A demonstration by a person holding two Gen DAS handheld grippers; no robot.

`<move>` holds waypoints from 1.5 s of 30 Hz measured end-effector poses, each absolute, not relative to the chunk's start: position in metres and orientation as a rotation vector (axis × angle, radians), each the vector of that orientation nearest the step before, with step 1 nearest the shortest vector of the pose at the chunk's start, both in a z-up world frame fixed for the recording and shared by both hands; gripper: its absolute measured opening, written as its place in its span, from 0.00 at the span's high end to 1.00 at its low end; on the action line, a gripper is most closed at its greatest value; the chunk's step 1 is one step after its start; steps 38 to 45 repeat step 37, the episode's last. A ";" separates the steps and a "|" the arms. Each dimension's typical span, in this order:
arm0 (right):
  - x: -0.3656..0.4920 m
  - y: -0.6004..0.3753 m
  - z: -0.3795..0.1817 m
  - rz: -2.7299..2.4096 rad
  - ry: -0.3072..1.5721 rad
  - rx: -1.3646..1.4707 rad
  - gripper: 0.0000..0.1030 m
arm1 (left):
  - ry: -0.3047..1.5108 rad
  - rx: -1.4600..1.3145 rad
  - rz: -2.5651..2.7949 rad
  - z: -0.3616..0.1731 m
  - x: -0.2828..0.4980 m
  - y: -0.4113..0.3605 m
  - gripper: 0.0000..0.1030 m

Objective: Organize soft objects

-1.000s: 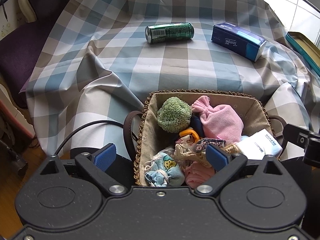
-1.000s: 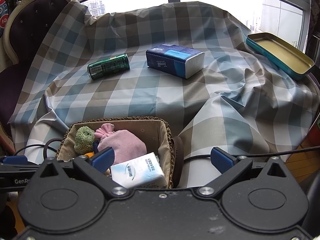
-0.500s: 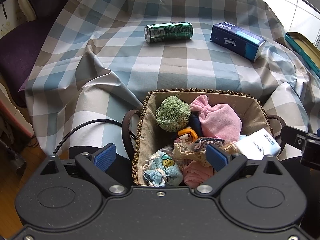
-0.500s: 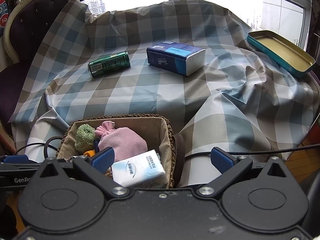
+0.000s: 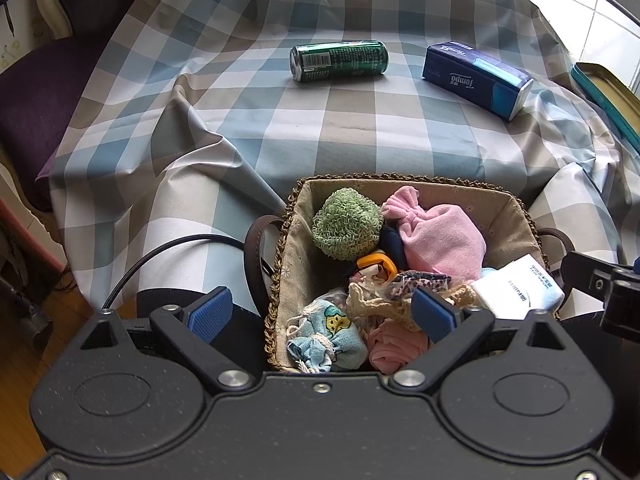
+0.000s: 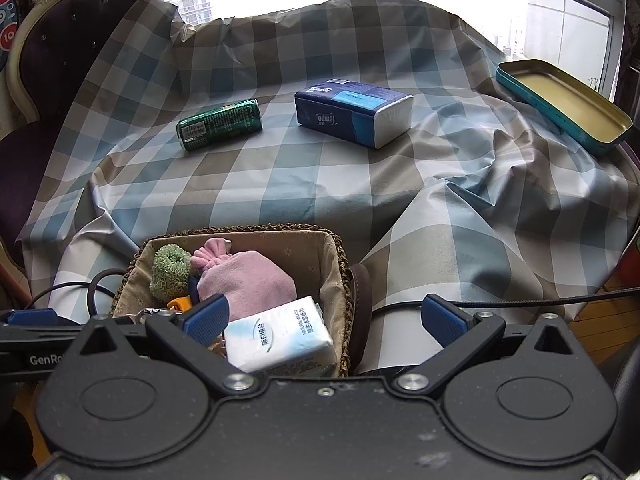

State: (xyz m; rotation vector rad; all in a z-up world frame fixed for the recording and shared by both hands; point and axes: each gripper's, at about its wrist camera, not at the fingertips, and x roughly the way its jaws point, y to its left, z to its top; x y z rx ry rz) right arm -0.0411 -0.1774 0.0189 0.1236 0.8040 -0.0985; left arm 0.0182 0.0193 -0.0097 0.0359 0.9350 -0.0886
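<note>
Basket point(image 5: 296, 248) at 6 o'clock collects soft items; L gripper point(image 5: 322, 316) & R gripper point(image 6: 324, 318) fingers wide apart, empty, poised above for picking.

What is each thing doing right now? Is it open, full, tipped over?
left gripper: open, holding nothing
right gripper: open, holding nothing
basket: upright, full of soft things
green can: lying on its side
blue tissue pack: lying flat on tablecloth
tin tray: open, nothing inside
white tissue pack: in the basket

Wicker basket point(image 5: 288, 240) of soft items, green can point(image 5: 339, 61), tissue pack point(image 5: 478, 74) beyond
</note>
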 end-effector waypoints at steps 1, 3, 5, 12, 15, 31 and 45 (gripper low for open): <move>-0.041 -0.177 0.019 -0.098 0.804 0.123 0.00 | 0.935 0.036 -0.089 -0.010 0.018 0.019 0.09; -0.041 -0.177 0.019 -0.098 0.804 0.123 0.00 | 0.936 0.036 -0.089 -0.010 0.018 0.019 0.09; -0.041 -0.177 0.019 -0.098 0.805 0.123 0.00 | 0.936 0.037 -0.089 -0.010 0.018 0.019 0.09; -0.041 -0.177 0.020 -0.097 0.805 0.123 0.00 | 0.935 0.039 -0.097 -0.009 0.018 0.019 0.09; -0.041 -0.176 0.020 -0.098 0.803 0.121 0.00 | 0.939 0.043 -0.099 -0.010 0.018 0.018 0.09; -0.041 -0.183 0.017 -0.089 0.811 0.157 0.00 | 0.942 0.084 -0.102 -0.010 0.017 0.010 0.09; -0.041 -0.183 0.017 -0.089 0.813 0.157 0.00 | 0.941 0.091 -0.107 -0.010 0.017 0.008 0.09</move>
